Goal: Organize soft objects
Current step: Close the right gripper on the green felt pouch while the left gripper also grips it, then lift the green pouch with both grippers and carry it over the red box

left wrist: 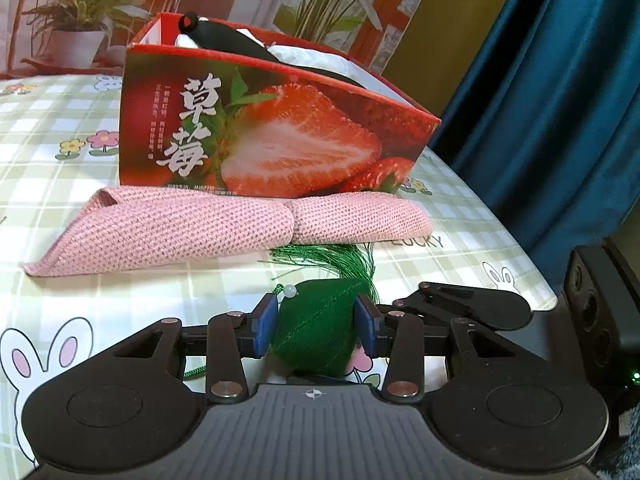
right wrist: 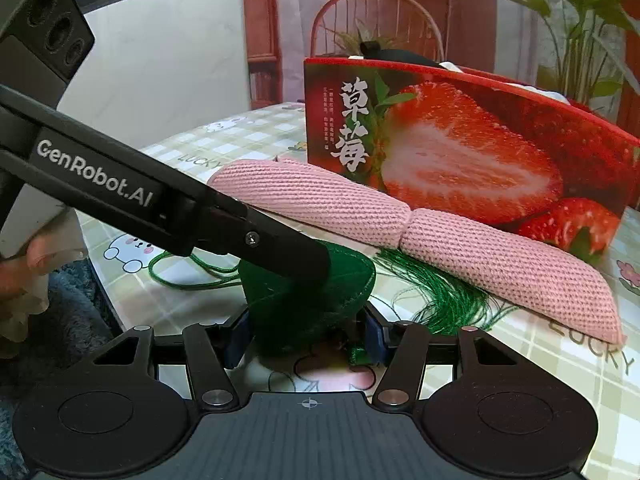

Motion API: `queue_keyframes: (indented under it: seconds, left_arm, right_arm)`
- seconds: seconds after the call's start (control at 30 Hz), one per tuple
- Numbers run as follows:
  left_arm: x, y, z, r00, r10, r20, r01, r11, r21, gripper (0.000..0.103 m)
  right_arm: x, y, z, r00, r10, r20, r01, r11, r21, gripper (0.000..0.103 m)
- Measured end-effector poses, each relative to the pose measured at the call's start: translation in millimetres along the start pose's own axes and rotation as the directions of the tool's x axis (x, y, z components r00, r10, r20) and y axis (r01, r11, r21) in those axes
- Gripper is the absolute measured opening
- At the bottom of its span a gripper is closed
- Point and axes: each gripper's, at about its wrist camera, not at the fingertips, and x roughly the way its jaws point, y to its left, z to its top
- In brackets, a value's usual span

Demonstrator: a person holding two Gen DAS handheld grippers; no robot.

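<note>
Resting on a checked tablecloth (left wrist: pixel 60 184) printed with rabbits and flowers: green pouch (left wrist: pixel 316 328), pink knit cloth (left wrist: pixel 224 228) behind, strawberry box (left wrist: pixel 256 128) beyond. Clamping the pouch between left gripper (left wrist: pixel 316 330) pads; right gripper (right wrist: pixel 306 338) straddling it, contact unclear. Hanging at the table's edge, blue curtain (left wrist: pixel 560 100).

Green tasselled pouch (left wrist: pixel 316 328) on tablecloth, just before rolled pink knit (left wrist: pixel 224 232).
</note>
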Motion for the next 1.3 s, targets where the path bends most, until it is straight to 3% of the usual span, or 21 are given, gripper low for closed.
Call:
queue_keyframes:
  seconds: [0.23, 0.87, 1.1, 1.3]
  left_arm:
    - [4.5, 0.9, -2.4, 1.0, -0.004, -0.008, 0.004, 1.0, -0.011, 0.044]
    - [-2.5, 5.4, -4.2, 0.999, -0.035, 0.016, 0.035, 0.999, -0.025, 0.04]
    - [-20.2, -3.8, 24.5, 0.994, -0.067, 0.09, 0.066, 0.998, 0.009, 0.04]
    - [-37.0, -20.5, 80.5, 0.981, -0.07, 0.18, 0.056, 0.995, 0.084, 0.04]
  right_arm:
    - [-14.7, -2.1, -2.3, 0.999, -0.031, 0.043, 0.03, 0.999, 0.014, 0.052]
    - [-18.0, 1.7, -1.4, 0.998, -0.025, 0.061, 0.025, 1.0, 0.002, 0.05]
    - [-35.6, -1.8, 16.5, 0.99, -0.04, 0.132, 0.043, 0.999, -0.019, 0.049]
    - [-54.7, -21.3, 62.9, 0.98, -0.045, 0.192, 0.05, 0.999, -0.022, 0.049]
